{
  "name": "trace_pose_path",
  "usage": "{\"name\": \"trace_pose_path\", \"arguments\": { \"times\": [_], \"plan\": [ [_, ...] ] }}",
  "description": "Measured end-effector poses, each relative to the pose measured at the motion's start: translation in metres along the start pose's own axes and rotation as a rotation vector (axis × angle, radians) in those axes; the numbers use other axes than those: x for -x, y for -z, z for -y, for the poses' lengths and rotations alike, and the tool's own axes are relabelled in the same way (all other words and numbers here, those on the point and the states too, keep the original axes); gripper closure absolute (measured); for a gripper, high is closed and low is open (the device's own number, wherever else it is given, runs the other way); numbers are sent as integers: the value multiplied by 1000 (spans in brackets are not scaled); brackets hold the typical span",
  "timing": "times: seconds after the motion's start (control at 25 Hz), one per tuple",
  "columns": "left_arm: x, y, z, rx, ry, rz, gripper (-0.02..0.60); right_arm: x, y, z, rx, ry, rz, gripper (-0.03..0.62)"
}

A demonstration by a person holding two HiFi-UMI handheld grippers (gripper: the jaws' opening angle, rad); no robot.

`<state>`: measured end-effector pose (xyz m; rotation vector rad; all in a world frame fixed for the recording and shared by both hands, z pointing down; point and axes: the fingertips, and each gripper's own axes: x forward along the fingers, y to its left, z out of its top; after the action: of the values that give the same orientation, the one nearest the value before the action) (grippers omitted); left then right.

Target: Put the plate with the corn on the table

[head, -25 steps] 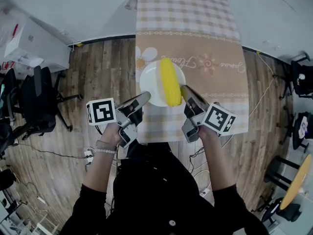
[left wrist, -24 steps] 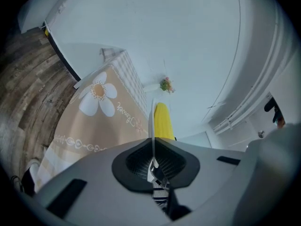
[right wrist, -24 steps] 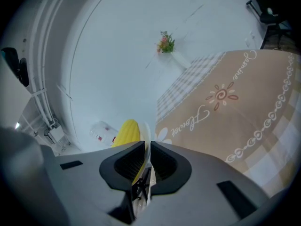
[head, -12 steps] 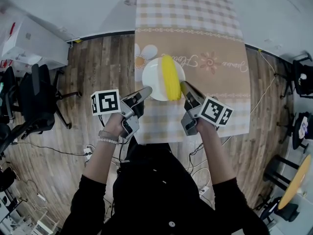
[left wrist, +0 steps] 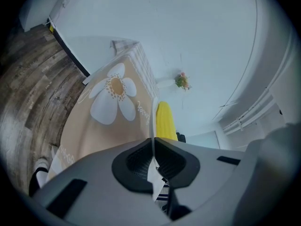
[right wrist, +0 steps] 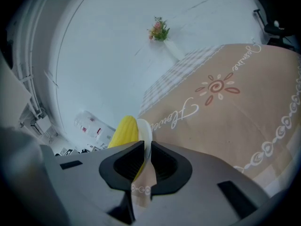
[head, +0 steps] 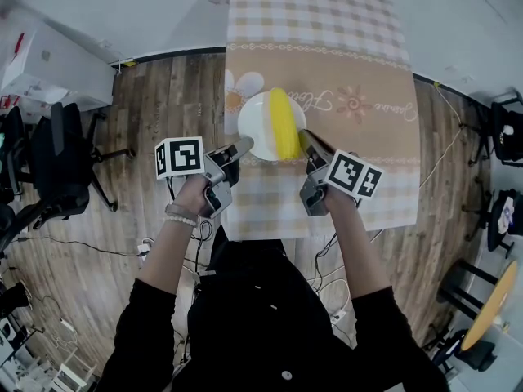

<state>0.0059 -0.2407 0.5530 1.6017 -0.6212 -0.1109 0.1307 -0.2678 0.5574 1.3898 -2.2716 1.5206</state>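
Observation:
A white plate [head: 257, 124] carries a yellow corn cob [head: 283, 123] over the near left part of the table's beige cloth [head: 359, 137]. My left gripper [head: 245, 145] is shut on the plate's near left rim [left wrist: 153, 121]; the corn [left wrist: 164, 121] rises just behind it. My right gripper [head: 305, 139] is shut on the near right rim [right wrist: 145, 134], with the corn [right wrist: 123, 132] to its left. Both pairs of pads pinch the thin white edge. Whether the plate touches the cloth, I cannot tell.
The checked and beige cloth [head: 315, 15] covers a long table reaching away from me. Wooden floor [head: 172, 104] lies on the left, with black office chairs [head: 57, 162] and a white box [head: 49, 64]. A small flower pot [right wrist: 159, 30] stands at the table's far end.
Both grippers and the plate with the corn have moved away from me and lower toward the cloth. The grip on both rims is unchanged.

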Motion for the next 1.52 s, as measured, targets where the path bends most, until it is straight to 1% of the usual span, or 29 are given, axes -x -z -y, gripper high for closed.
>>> {"name": "trace_pose_path", "arguments": {
  "times": [0.36,0.68,0.92,1.04,1.24,1.4,1.52],
  "plan": [
    [-13,-6,-22,23,-30,-19,557,-16,2,17,30,47,-40,519],
    [-23,-10,-38,53,-52,-15,557,-29,3,30,86,117,-92,516],
    [-31,-10,-42,33,-77,-36,555,-30,2,38,99,141,-110,514],
    [-39,-7,-39,40,-93,-44,554,-26,-2,45,93,153,-116,513],
    [-39,-7,-44,45,-156,-81,554,-31,1,48,132,205,-160,510],
    [-32,-7,-51,39,-207,-119,551,-36,6,44,167,225,-188,507],
    [-31,-5,-52,13,-240,-149,543,-37,6,43,176,232,-194,507]
  ]
}}
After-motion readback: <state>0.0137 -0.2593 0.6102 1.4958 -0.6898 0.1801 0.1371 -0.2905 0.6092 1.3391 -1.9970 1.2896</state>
